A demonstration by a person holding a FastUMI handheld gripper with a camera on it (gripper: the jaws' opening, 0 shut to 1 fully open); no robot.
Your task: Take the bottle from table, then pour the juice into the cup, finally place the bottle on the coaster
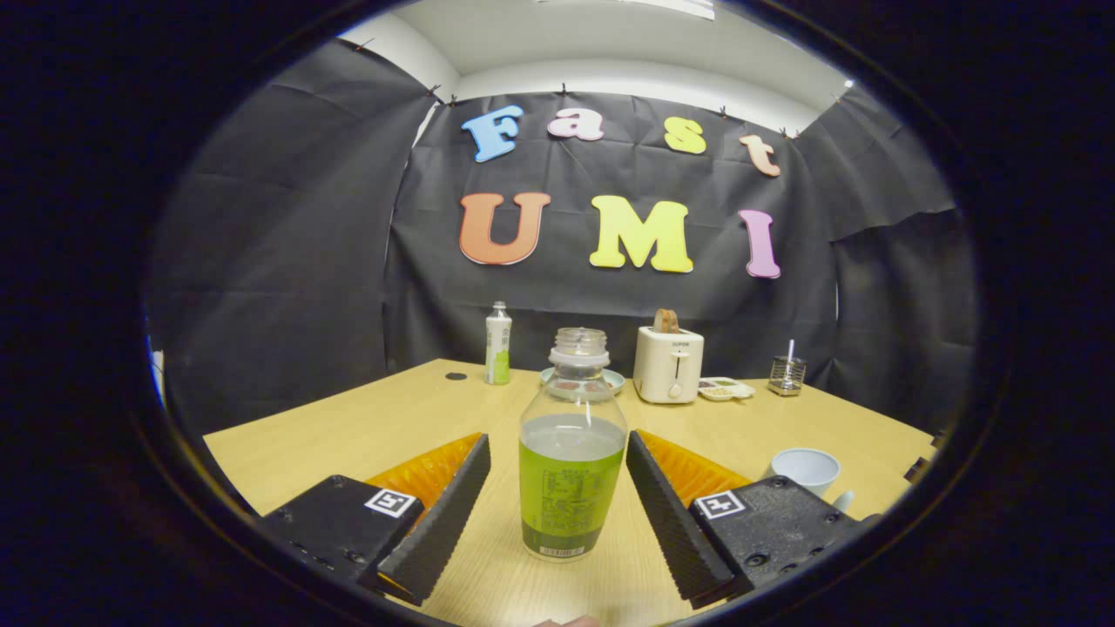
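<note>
The claw (557, 461) is sitting spread wide, its two fingers (440, 514) reaching forward over the wooden desk (348, 427) with a gap on each side of the bottle (571, 453). The bottle is standing upright on the desk between the fingers, touching neither of them. It is clear, uncapped at the neck, and holding green juice up to roughly its shoulder, with a label wrapping its lower part.

To the right of the right finger, near the desk's edge, a pale cup (806, 470) is standing upright, well apart from the bottle. Nothing is lying between the bottle and the fingers.

Further back, other things are lining the far side of the desk against the black cloth wall. A second, slimmer bottle (497, 344) with a white and green label is standing to the left. Straight behind the juice bottle a shallow plate (614, 377) is peeking out, mostly hidden by the bottle's neck. Beside it a cream toaster (668, 364) is holding a slice of bread in its slot. Right of the toaster a small tray (726, 389) is lying flat, and beyond that a small wire holder (787, 374) is standing with a white stick rising from it. A small dark round spot (456, 376) is showing on the desk near the slim bottle.
</note>
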